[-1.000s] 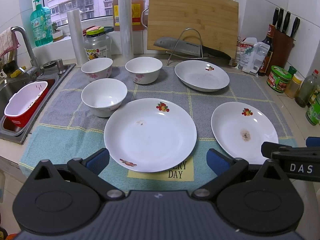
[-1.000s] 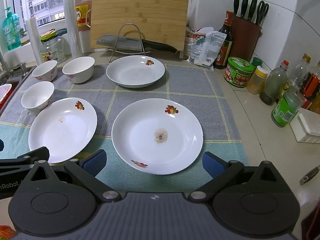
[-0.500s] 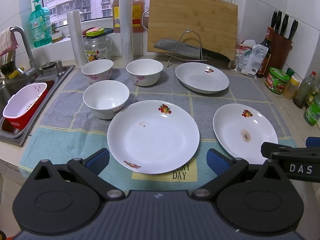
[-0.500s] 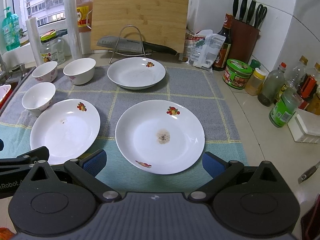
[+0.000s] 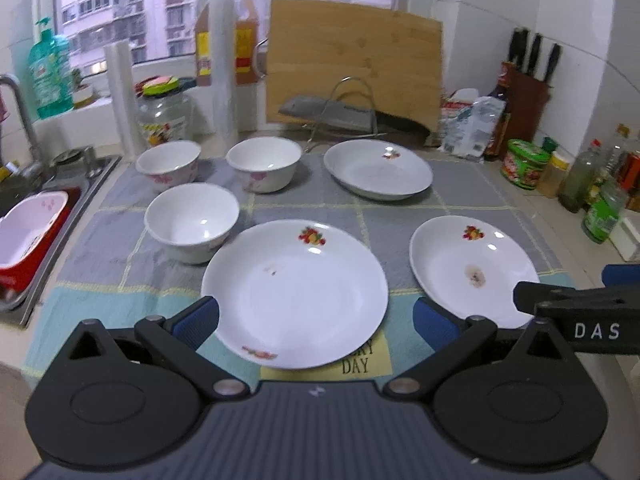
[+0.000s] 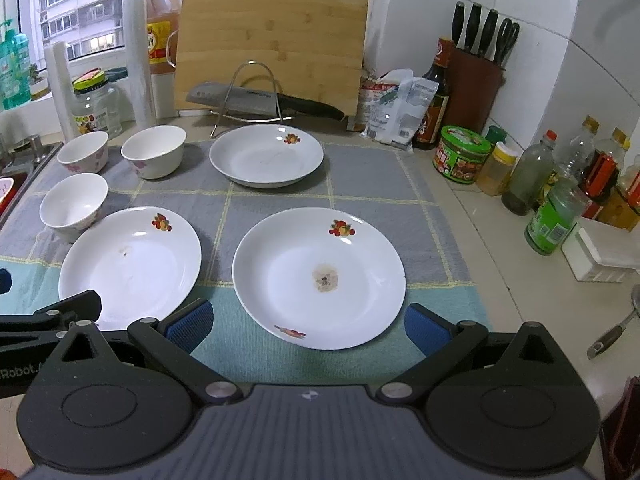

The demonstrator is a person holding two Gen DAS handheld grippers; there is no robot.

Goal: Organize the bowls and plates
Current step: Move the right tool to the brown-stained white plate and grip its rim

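Three plates and three bowls sit spread singly on a checked cloth (image 6: 400,184) over the worktop (image 6: 500,280), nothing stacked yet, so the sorting looks barely begun.

Left wrist view: left gripper (image 5: 316,320) at bottom centre, jaws spread wide and empty, lined up either side of the near-left plate (image 5: 296,292). That plate's near rim lies between the blue pads, probably not touching, though the fisheye makes contact hard to judge. Right wrist view: right gripper (image 6: 308,322) at bottom centre, jaws also spread and empty, bracketing the near rim of the near-right plate (image 6: 320,276), which has a brown stain at its middle.

Far plate (image 6: 266,156) sits upper centre, in front of the knife rack (image 6: 248,96) and the cutting board (image 6: 272,44) leaning on the wall. The bowls cluster at centre left: front bowl (image 6: 74,204), back-left bowl (image 6: 84,152), back-right bowl (image 6: 154,152), apart from each other, the front one close beside the near-left plate.

Each gripper facing its own plate suggests a rim pinch on each, likely to stack one plate on the other. Shallow rims are slippery; a grip low at the edge seems wise.
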